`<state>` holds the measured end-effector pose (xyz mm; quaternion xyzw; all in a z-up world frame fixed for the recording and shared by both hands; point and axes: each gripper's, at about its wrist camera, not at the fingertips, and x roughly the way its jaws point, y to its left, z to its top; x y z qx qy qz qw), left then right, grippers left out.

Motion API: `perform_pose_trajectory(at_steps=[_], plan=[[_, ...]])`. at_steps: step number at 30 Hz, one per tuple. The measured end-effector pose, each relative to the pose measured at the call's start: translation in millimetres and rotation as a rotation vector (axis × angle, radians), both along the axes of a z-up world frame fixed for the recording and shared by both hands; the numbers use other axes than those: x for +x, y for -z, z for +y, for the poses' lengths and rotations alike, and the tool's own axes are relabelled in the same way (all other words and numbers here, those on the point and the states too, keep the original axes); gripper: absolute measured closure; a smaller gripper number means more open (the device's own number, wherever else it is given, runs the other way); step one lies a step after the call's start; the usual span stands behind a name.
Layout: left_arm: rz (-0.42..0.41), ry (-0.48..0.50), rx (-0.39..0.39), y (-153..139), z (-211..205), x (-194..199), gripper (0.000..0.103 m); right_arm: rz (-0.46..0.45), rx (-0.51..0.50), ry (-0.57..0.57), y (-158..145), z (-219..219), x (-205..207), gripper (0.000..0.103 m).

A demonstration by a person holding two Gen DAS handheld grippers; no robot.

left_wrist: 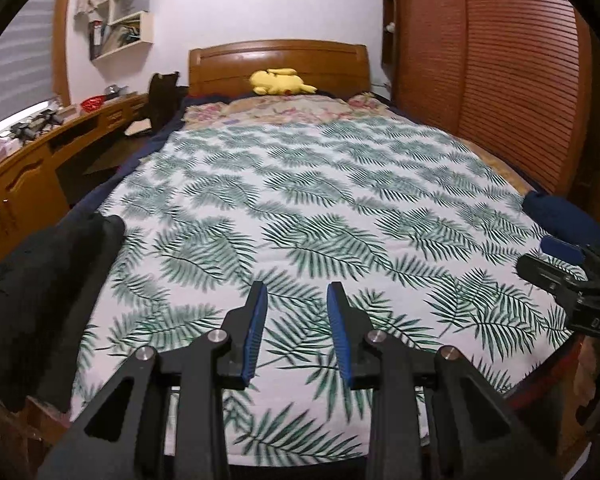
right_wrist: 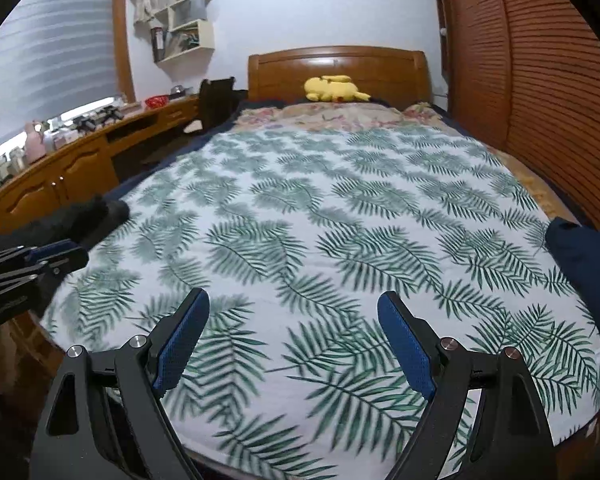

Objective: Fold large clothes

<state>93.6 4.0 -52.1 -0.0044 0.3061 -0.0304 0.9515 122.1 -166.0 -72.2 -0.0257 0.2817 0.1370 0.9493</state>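
Observation:
A black garment (left_wrist: 40, 280) lies bunched at the bed's near left edge; it also shows in the right wrist view (right_wrist: 76, 220). A dark navy garment (left_wrist: 560, 212) lies bunched at the near right edge, also in the right wrist view (right_wrist: 584, 256). My left gripper (left_wrist: 297, 292) is open and empty above the near end of the leaf-print cover (left_wrist: 300, 208). My right gripper (right_wrist: 293, 300) is wide open and empty above the cover (right_wrist: 320, 220). Each gripper shows at the edge of the other's view: the right gripper (left_wrist: 564, 264) and the left gripper (right_wrist: 40, 260).
A yellow plush toy (left_wrist: 280, 82) lies at the wooden headboard (left_wrist: 278, 60). A wooden desk (left_wrist: 40, 152) with small items and a dark chair (left_wrist: 162, 98) stand left of the bed. A louvred wooden wardrobe (left_wrist: 500, 72) runs along the right. Wall shelves (left_wrist: 124, 20) hang at back left.

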Motion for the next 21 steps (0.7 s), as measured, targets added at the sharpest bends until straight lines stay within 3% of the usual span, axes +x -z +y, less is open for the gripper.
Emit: perform_pose_trajectory(at_steps=[11, 21], plan=[[-0.1, -0.029, -0.009, -40.8, 11.9, -29.1, 0.073, -0.131, 0.018, -0.013, -44.9, 14.3, -38.4, 0.015], [-0.196, -0.033, -0.007, -65.7, 4.8, -55.3, 0.072, -0.202, 0.024, 0.04, -62.7, 2.7, -55.2, 0.015]])
